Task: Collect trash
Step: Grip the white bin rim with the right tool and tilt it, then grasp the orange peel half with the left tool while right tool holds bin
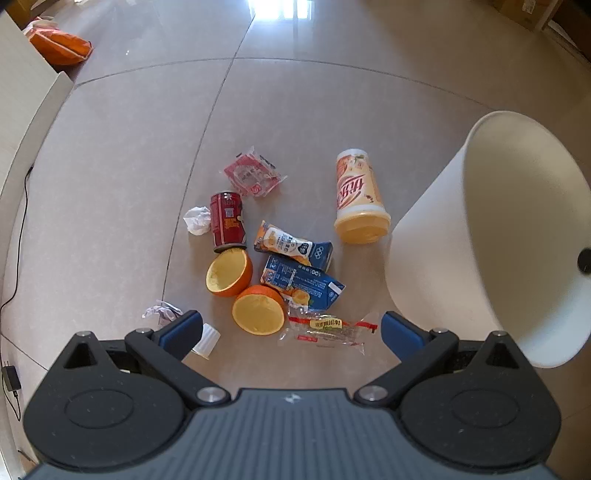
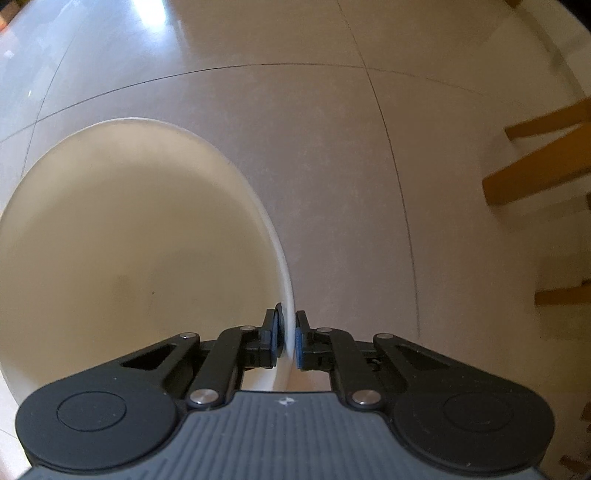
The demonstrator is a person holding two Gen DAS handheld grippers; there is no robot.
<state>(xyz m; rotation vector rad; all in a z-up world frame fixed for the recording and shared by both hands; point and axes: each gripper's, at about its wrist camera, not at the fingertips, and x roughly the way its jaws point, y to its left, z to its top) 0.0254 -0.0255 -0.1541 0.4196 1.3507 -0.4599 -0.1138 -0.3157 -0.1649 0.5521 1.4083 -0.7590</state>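
Observation:
Trash lies in a pile on the tiled floor: a red can [image 1: 227, 223], two orange halves [image 1: 229, 272] [image 1: 259, 310], two blue cartons [image 1: 301, 286] [image 1: 293, 245], a tall orange cup [image 1: 360, 197], a red wrapper [image 1: 253, 173], a clear wrapper [image 1: 327, 328], crumpled papers [image 1: 197, 220] [image 1: 160, 311] and a white cap [image 1: 207, 340]. My left gripper [image 1: 291, 328] hangs open above the near edge of the pile, holding nothing. A white bin [image 1: 491, 236] stands to the right. My right gripper [image 2: 289, 339] is shut on the bin's rim [image 2: 284, 266], one pad inside and one outside.
An orange bag [image 1: 61, 42] lies at the far left by a white cabinet [image 1: 22, 85]. A black cable [image 1: 16, 258] and plug run along the left wall. Wooden furniture legs [image 2: 535, 162] stand to the right of the bin. Cardboard boxes [image 1: 524, 13] sit at the far right.

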